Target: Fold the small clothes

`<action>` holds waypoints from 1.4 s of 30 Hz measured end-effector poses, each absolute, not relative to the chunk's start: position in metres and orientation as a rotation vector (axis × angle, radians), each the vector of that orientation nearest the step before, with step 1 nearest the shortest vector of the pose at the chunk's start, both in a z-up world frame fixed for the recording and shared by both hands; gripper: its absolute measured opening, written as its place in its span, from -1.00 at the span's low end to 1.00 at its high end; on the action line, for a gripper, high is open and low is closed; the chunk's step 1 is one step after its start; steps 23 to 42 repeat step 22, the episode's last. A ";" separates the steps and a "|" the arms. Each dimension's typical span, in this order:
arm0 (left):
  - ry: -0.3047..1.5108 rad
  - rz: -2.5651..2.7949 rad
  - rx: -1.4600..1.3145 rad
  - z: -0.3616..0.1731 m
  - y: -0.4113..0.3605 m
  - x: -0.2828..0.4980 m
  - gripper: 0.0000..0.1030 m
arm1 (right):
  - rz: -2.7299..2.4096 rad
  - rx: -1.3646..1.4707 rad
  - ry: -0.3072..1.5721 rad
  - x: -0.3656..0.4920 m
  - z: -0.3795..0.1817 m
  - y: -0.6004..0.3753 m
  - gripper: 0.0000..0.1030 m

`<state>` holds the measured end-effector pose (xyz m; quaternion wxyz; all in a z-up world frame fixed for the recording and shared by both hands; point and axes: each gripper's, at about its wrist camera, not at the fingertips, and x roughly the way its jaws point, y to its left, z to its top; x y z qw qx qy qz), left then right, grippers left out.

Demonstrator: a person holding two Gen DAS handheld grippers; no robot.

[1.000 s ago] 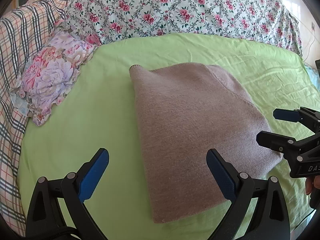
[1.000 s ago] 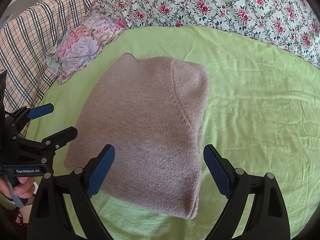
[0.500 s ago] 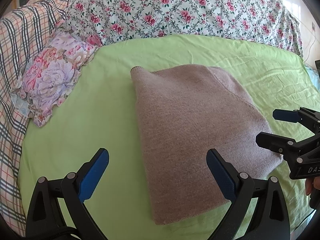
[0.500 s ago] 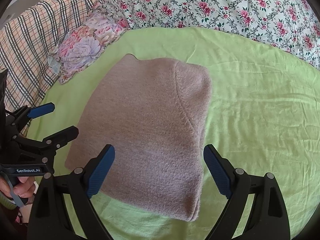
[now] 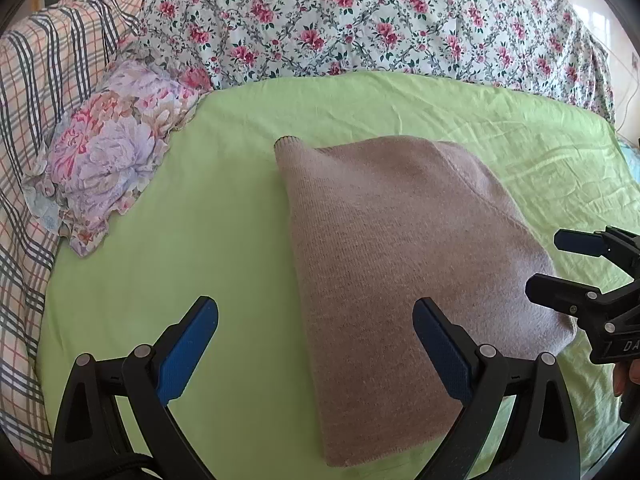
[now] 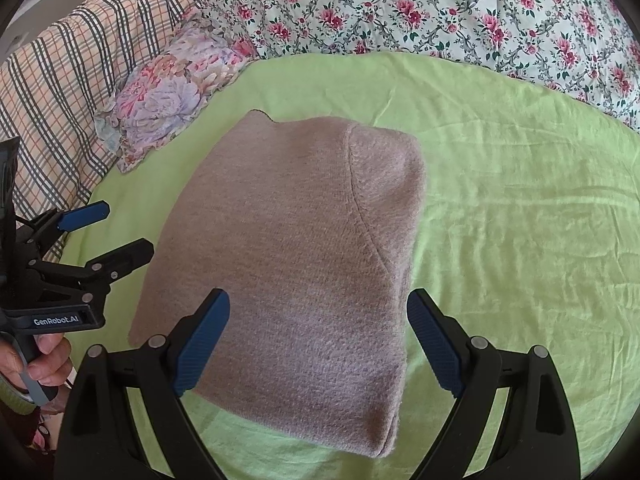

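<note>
A folded mauve knit sweater [image 5: 404, 264] lies flat on the green sheet [image 5: 180, 240]; it also shows in the right wrist view [image 6: 296, 248]. My left gripper [image 5: 316, 348] is open and empty, held above the sweater's near left edge; it also shows at the left of the right wrist view [image 6: 116, 232]. My right gripper [image 6: 318, 338] is open and empty above the sweater's near edge; it also shows at the right of the left wrist view [image 5: 556, 264]. Neither gripper touches the sweater.
A small floral pillow [image 5: 108, 152] lies at the left of the sheet. A rose-print quilt [image 5: 360, 20] is heaped behind it and a plaid blanket [image 5: 36, 92] lies at the far left. The green sheet [image 6: 520, 220] stretches to the right of the sweater.
Both grippers have drifted back slightly from the sweater, still open. The sweater has not moved.
</note>
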<state>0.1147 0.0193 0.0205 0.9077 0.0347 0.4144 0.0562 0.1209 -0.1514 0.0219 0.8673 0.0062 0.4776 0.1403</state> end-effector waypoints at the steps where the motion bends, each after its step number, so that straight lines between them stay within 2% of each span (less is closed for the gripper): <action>1: 0.856 0.116 0.072 0.020 0.019 0.115 0.91 | 0.295 0.013 0.999 0.121 0.022 -0.152 0.76; 42: 0.870 0.135 0.065 0.020 0.022 0.113 0.91 | 0.292 0.032 1.005 0.122 0.022 -0.153 0.76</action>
